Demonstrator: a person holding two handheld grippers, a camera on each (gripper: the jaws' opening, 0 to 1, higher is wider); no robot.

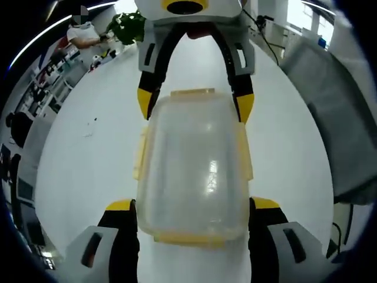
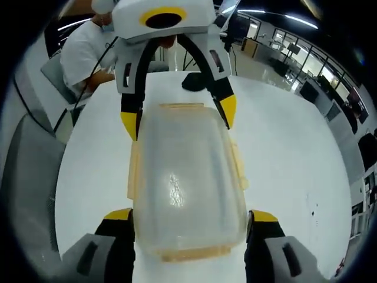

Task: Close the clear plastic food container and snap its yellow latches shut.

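Container [image 1: 193, 168] placement is central on the white table [image 1: 88, 171], lying lengthwise between the two grippers, which face each other from opposite ends. In the left gripper view, the left gripper [image 1: 192, 211] has its yellow-tipped jaws apart, one on each side of the near end of the box, close against its walls; whether they press on it cannot be told. The right gripper [image 1: 195, 105] shows at the far end, jaws likewise spread around the corners there. In the right gripper view the arrangement mirrors: the right gripper's own jaws flank the near end, and the left gripper straddles the far end. The lid [image 2: 182, 177] appears seated on the base. The yellow latches [image 2: 134, 171] along the long sides seem to flare outward, judged not yet snapped; those at the short ends are harder to read. The box looks empty, so it should be light and prone to sliding on the smooth tabletop. Its clear walls are thin, somewhat flexible and slick. Best hold is across the short ends, steadying while a jaw tip presses each latch down.
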